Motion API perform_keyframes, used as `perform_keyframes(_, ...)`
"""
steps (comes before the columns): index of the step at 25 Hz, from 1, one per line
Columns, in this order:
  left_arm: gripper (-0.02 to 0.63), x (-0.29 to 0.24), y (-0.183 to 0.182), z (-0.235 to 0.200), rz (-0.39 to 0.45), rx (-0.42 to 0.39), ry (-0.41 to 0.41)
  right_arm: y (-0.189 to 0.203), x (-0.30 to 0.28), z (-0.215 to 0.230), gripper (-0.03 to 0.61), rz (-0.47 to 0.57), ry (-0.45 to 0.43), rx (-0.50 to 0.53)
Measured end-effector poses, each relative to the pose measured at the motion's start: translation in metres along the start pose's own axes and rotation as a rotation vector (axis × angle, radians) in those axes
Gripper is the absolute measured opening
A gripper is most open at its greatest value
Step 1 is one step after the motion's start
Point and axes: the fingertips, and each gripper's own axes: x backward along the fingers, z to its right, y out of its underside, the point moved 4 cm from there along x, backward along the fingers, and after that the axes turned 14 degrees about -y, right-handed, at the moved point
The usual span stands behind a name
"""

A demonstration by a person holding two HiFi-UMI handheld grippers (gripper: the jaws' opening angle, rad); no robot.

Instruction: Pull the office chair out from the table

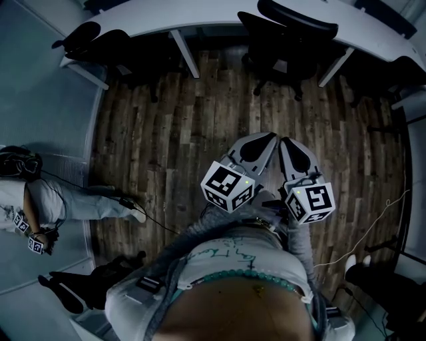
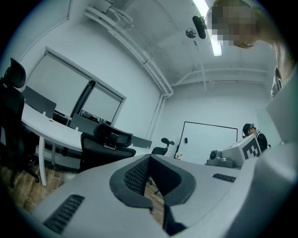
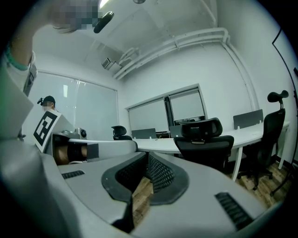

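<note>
Black office chair (image 1: pixel 290 34) stands close against the white tabletop (image 1: pixel 200 18), well apart from both claws.
The left claw (image 1: pixel 265 141) and right claw (image 1: pixel 289 148) sit side by side near the person (image 1: pixel 239 286), each closed on nothing. They point across the wooden floor (image 1: pixel 200 120) toward the chair, seemingly lined up on it.

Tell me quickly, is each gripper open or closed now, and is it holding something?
Left gripper: closed, holding nothing.
Right gripper: closed, holding nothing.
</note>
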Motion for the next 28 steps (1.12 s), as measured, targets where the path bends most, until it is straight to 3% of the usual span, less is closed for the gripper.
perform_keyframes(11,0.012,-0.023,0.0,-0.019,-0.001,0.022,-0.021,-0.003,-0.023,0.022,0.028,-0.011,-0.02,0.006)
perform_keyframes(28,0.012,-0.137,-0.029,-0.047,0.005,0.001,-0.043,-0.038,-0.083,0.126,0.028,0.0,-0.065,0.0)
